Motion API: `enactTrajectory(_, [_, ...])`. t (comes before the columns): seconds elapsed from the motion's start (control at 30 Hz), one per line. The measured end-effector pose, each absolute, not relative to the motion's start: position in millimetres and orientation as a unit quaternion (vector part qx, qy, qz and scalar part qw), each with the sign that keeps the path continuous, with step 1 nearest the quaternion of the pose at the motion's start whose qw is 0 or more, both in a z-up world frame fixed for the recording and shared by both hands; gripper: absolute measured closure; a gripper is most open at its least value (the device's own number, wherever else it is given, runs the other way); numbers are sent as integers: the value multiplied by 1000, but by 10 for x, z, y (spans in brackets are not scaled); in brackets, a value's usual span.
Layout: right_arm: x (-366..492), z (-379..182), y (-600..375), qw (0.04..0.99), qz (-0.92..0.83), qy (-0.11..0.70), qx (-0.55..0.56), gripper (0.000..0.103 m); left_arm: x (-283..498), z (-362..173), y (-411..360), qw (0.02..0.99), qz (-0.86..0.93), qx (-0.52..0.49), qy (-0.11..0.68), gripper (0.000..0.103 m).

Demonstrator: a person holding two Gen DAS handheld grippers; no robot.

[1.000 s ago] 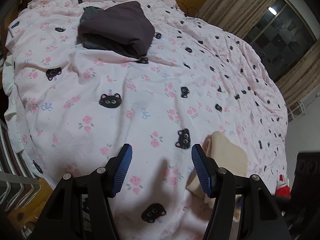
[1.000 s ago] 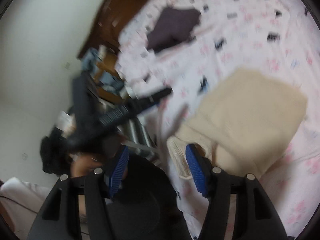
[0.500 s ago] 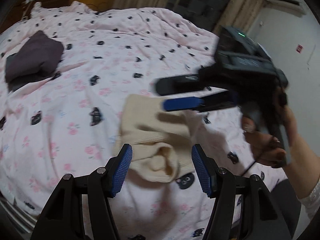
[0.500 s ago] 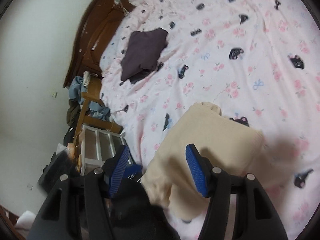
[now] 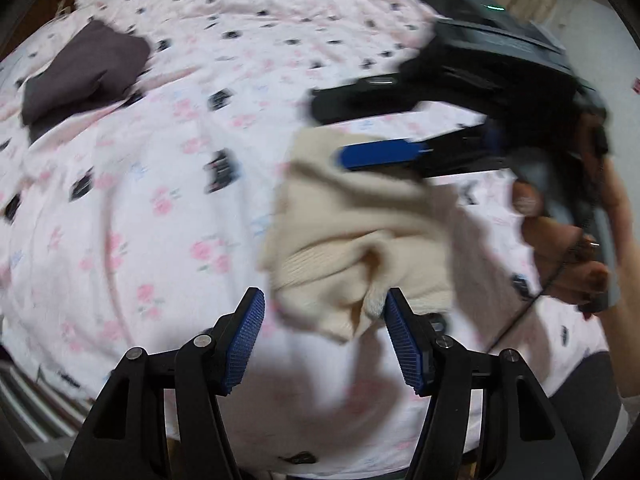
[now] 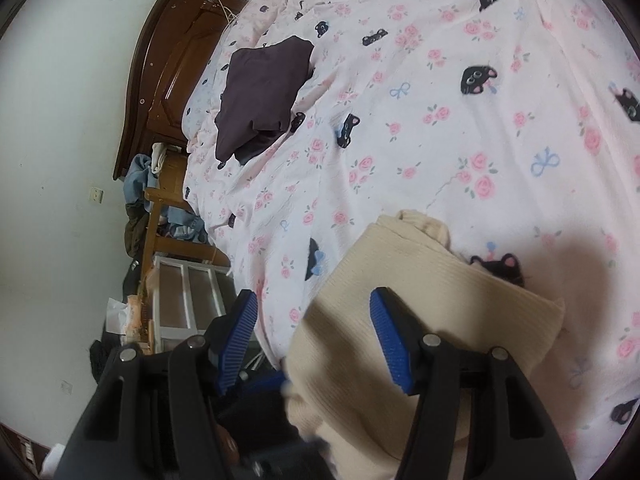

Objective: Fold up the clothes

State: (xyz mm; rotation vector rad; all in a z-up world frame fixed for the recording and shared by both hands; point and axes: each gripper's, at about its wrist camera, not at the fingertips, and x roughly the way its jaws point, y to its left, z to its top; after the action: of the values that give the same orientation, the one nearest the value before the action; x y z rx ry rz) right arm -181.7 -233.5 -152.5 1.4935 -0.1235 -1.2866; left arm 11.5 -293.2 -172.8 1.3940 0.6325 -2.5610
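A cream knit garment lies crumpled near the front edge of the bed. My left gripper is open just short of its bunched near hem, with nothing between the blue pads. In the right wrist view the same cream garment lies flat under my open right gripper, one finger over the cloth and the other past its left edge. The right gripper also shows in the left wrist view, hovering over the garment's far side, held by a hand. A folded dark purple garment rests near the headboard.
The bed carries a pink quilt with black cats and roses. A brown wooden headboard, a wooden chair with clothes and a white rack stand along the bed's side by the wall.
The left view has swung from the dark garment to the cream one and closed in on its hem. The right gripper has come in over the cream garment. Both grippers stay open.
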Motion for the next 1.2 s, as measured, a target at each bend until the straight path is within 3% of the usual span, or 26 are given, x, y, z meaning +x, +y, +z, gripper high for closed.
enactTrajectory(0.27, [-1763, -1325, -2126, 583, -538, -74, 604, 41, 315, -1606, -3162, 63, -856, 431, 279, 47])
enactTrajectory(0.37, [-1566, -1084, -1923, 608, -562, -46, 559, 43, 396, -1494, -3387, 83, -861, 400, 304, 47])
enactTrajectory(0.43, [-1404, -988, -1803, 610, -587, -4, 532, 52, 451, -1420, -3537, 96, -863, 379, 320, 46])
enactTrajectory(0.5, [-1198, -959, -1692, 607, -607, 49, 511, 74, 438, -1362, -3666, 105, -863, 369, 328, 46])
enactTrajectory(0.63, [-829, -1059, -1619, 589, -633, 122, 487, 79, 72, -1327, -3823, 87, -855, 406, 312, 46])
enactTrajectory(0.77, [-618, -1159, -1690, 579, -649, 144, 472, 88, -236, -1394, -3809, 61, -843, 441, 302, 46])
enactTrajectory(1.2, [-523, -1251, -1963, 516, -704, 187, 451, 86, -656, -1717, -3638, 35, -824, 497, 268, 46])
